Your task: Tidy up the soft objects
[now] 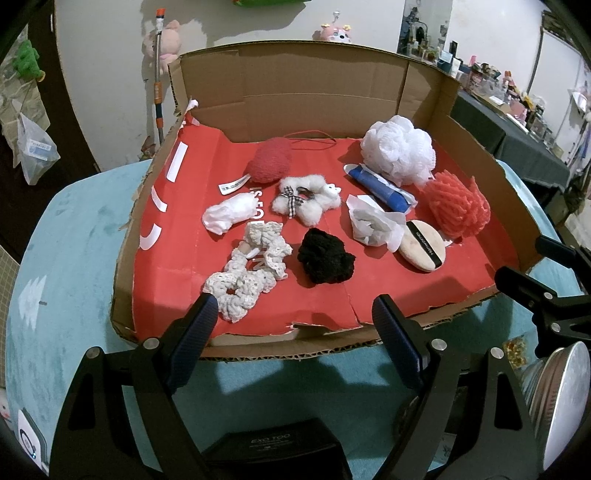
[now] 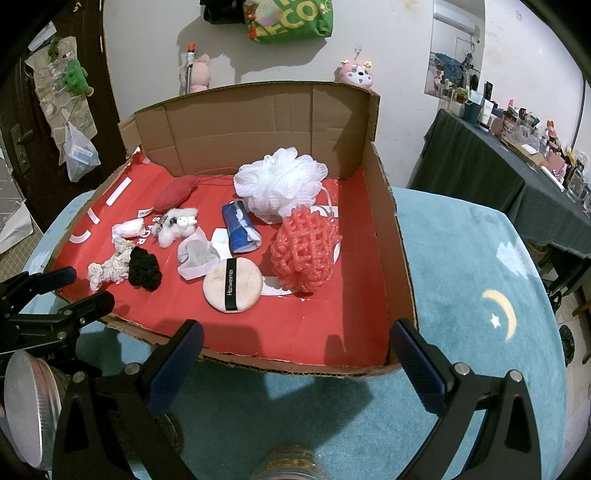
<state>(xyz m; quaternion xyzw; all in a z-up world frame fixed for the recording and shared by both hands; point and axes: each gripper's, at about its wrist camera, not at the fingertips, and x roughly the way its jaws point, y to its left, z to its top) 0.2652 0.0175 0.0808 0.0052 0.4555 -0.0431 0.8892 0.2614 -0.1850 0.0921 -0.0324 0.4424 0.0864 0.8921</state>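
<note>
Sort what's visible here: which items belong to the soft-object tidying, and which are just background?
Job items, in the cardboard tray:
white bath pouf
red mesh pouf
black scrunchie
white crochet scrunchies
powder puff
red sponge

Background:
pink plush toys on the wall
green bag
cluttered side table

Corrugated cardboard box point(image 1: 325, 85), fuzzy knitted black scrunchie point(image 1: 325, 260), plush teal tablecloth point(image 2: 461, 258)

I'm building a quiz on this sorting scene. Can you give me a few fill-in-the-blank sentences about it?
1. The soft items lie in a cardboard tray lined in ____.
2. The powder puff has a ____ strap.
3. The jaws of both the left gripper and the right gripper are ____.
4. The mesh bath pouf at the back is ____.

Missing words: red; black; open; white
</note>
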